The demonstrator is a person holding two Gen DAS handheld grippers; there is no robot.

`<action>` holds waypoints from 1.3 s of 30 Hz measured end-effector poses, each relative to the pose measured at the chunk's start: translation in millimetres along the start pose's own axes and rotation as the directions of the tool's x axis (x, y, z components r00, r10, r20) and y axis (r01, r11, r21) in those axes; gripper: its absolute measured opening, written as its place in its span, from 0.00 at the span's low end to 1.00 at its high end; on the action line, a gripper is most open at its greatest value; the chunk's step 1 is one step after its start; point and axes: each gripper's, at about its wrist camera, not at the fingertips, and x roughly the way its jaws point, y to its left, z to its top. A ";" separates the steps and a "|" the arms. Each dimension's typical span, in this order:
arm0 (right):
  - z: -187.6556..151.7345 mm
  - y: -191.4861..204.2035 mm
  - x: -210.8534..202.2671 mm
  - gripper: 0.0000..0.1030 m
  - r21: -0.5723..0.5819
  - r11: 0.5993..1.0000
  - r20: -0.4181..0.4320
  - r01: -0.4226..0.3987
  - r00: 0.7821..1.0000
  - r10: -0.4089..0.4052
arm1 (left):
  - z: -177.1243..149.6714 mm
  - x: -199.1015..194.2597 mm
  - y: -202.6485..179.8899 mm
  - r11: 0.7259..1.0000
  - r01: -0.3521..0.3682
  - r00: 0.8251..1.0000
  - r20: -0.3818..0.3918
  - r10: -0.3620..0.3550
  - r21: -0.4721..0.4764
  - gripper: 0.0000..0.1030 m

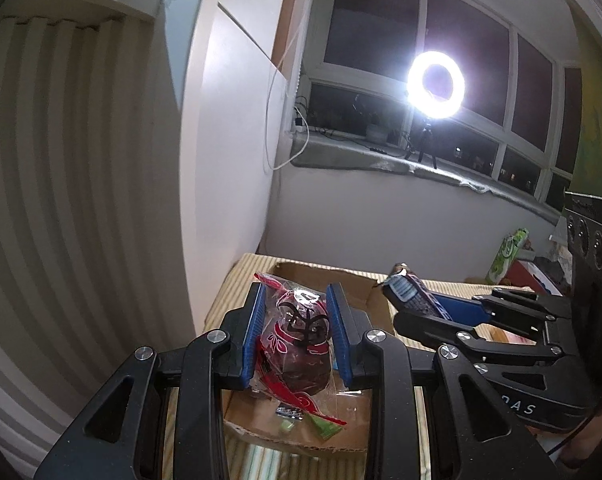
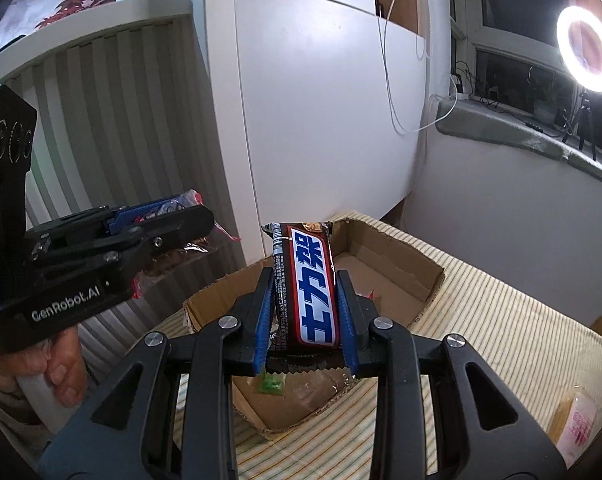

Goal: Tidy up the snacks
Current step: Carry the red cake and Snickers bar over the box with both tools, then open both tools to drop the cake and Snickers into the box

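My left gripper is shut on a clear red-printed packet holding a dark round snack, held above an open cardboard box. My right gripper is shut on a brown chocolate bar with a blue and white label, held upright over the same box. Each gripper shows in the other's view: the right one with its bar to the right, the left one with its packet at the left. A small green wrapper lies in the box bottom.
The box sits on a yellow striped cloth. A pink and yellow packet lies on the cloth at the right. A green bag stands at the far right. A white wall and a bright ring light on the windowsill are behind.
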 end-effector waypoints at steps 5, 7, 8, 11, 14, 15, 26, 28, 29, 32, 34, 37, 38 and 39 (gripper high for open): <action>-1.1 -12.0 23.4 0.29 0.012 1.000 -0.031 -0.013 0.999 0.013 | -8.0 18.5 3.8 1.000 0.006 0.999 -0.040 -0.006 -0.005 0.28; -4.7 -16.1 35.9 0.29 0.018 1.000 -0.047 -0.018 0.999 0.019 | -13.5 27.8 6.1 1.000 0.004 0.998 -0.062 -0.004 -0.010 0.28; -7.4 -18.4 42.3 0.29 0.023 1.000 -0.056 -0.019 0.998 0.020 | -16.6 32.7 8.2 1.000 0.003 0.997 -0.075 -0.004 -0.014 0.28; -15.7 -25.4 69.1 0.30 0.037 0.999 -0.105 -0.028 0.994 0.032 | -27.6 48.3 12.0 1.000 -0.007 0.993 -0.115 0.004 -0.023 0.29; -23.0 -32.9 83.0 0.46 0.042 0.999 -0.135 0.008 0.991 -0.003 | -39.7 64.1 15.3 0.998 -0.053 0.986 -0.163 0.046 -0.038 0.47; -22.8 -35.8 80.9 0.47 0.051 0.999 -0.122 0.004 0.992 0.003 | -42.3 67.7 16.6 0.996 -0.077 0.982 -0.173 0.069 -0.044 0.52; -16.0 -42.3 42.1 0.61 0.054 0.998 -0.040 0.039 0.999 -0.037 | -28.2 51.4 15.8 0.994 -0.107 0.987 -0.122 0.101 -0.039 0.69; -18.9 -35.3 32.8 0.62 0.052 0.998 -0.034 0.041 0.999 -0.039 | -24.6 46.4 10.3 0.994 -0.105 0.989 -0.110 0.101 -0.032 0.69; -19.2 -32.7 28.5 0.62 0.049 0.998 -0.031 0.044 0.999 -0.042 | -23.9 46.0 8.5 0.994 -0.104 0.989 -0.106 0.101 -0.030 0.69; -20.7 -28.2 14.3 0.63 0.055 0.997 -0.012 0.048 0.999 -0.047 | -22.8 34.5 4.7 0.995 -0.101 0.991 -0.092 0.099 -0.021 0.69; -20.3 -26.0 6.0 0.67 0.060 0.997 0.000 0.051 0.999 -0.051 | -21.7 26.9 1.9 0.995 -0.101 0.991 -0.085 0.099 -0.015 0.69; -21.7 -24.4 -5.7 0.69 0.070 0.996 0.019 0.057 0.998 -0.059 | -20.4 18.8 -2.7 0.995 -0.099 0.992 -0.074 0.099 -0.004 0.69; -22.4 -23.8 -9.1 0.69 0.074 0.996 0.023 0.056 0.998 -0.058 | -19.4 18.6 -5.0 0.995 -0.098 0.993 -0.073 0.098 -0.001 0.70; -23.9 -23.4 -12.0 0.69 0.077 0.995 0.025 0.057 0.998 -0.059 | -18.7 16.4 -6.9 0.995 -0.097 0.993 -0.069 0.097 0.002 0.70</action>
